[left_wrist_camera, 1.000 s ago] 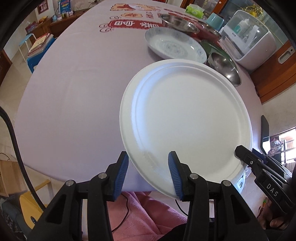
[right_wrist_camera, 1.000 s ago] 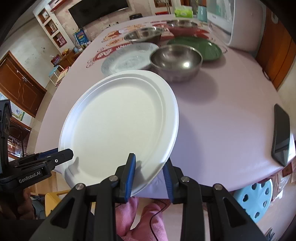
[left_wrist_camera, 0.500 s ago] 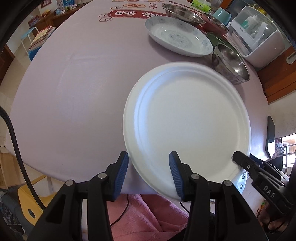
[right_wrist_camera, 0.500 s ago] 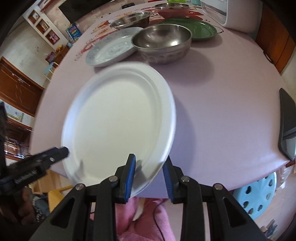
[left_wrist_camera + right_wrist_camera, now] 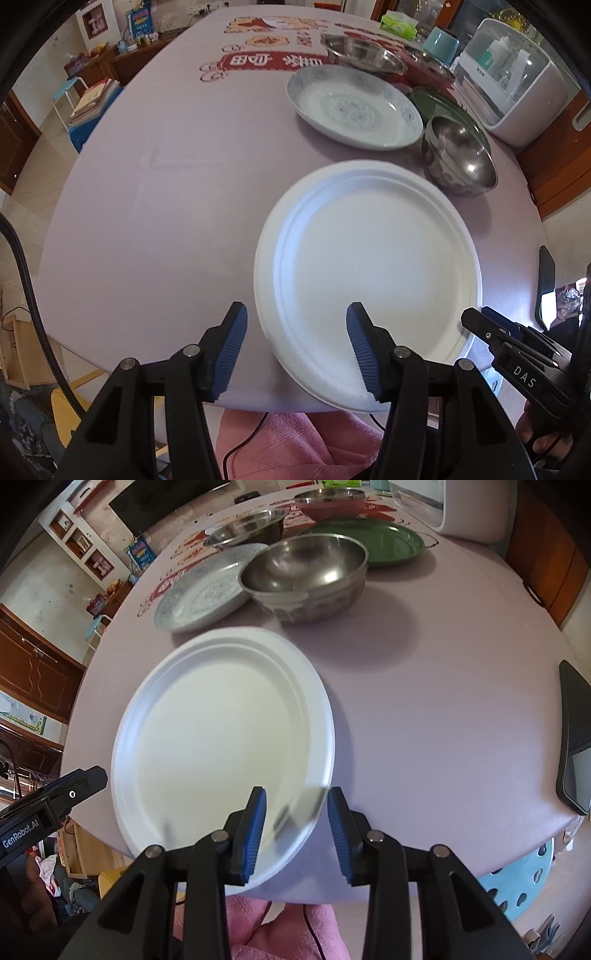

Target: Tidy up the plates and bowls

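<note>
A white paper plate point(image 5: 369, 269) point(image 5: 221, 731) lies low over the near edge of the purple table point(image 5: 166, 184), its far rim blurred. Its near-left rim sits between the opening jaws of my left gripper point(image 5: 295, 310); the left pad stands clear of the rim and the right pad hangs above the plate's face. The near-right rim is between the jaws of my right gripper point(image 5: 295, 792), which are opening too, with no pad pressing on it. Behind the plate are a steel bowl point(image 5: 458, 158) point(image 5: 306, 572) and a blue-patterned dish point(image 5: 354, 107) point(image 5: 207, 590).
A green plate point(image 5: 369, 542), a steel basin point(image 5: 362, 55) and a red bowl point(image 5: 328, 502) stand further back. A white appliance point(image 5: 517, 74) sits at the back right. A dark phone point(image 5: 576, 738) lies at the table's right edge. Pink cloth shows below the grippers.
Both grippers' jaws have spread apart from the plate's rim. The plate has come down toward the table, and both hands have shifted forward toward the bowls.
</note>
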